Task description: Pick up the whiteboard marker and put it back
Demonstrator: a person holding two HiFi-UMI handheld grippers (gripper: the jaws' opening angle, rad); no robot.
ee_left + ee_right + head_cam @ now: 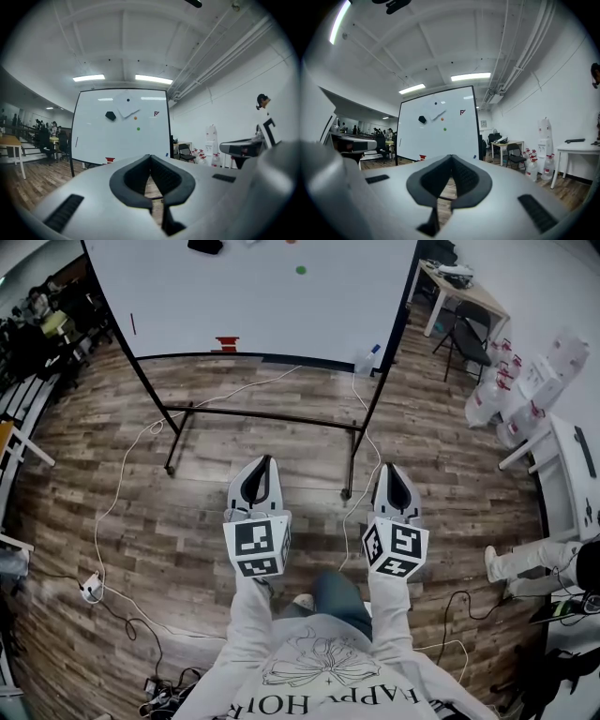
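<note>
In the head view, both arms are held out level above the wooden floor, with the left gripper and right gripper aimed at the whiteboard, where what seems to be the marker is stuck near the left edge; in the left gripper view the jaws are seen closed on nothing, and likewise in the right gripper view.

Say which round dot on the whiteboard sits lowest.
The green dot. The orange dot sits just above it, and the small black dot is higher still.
</note>
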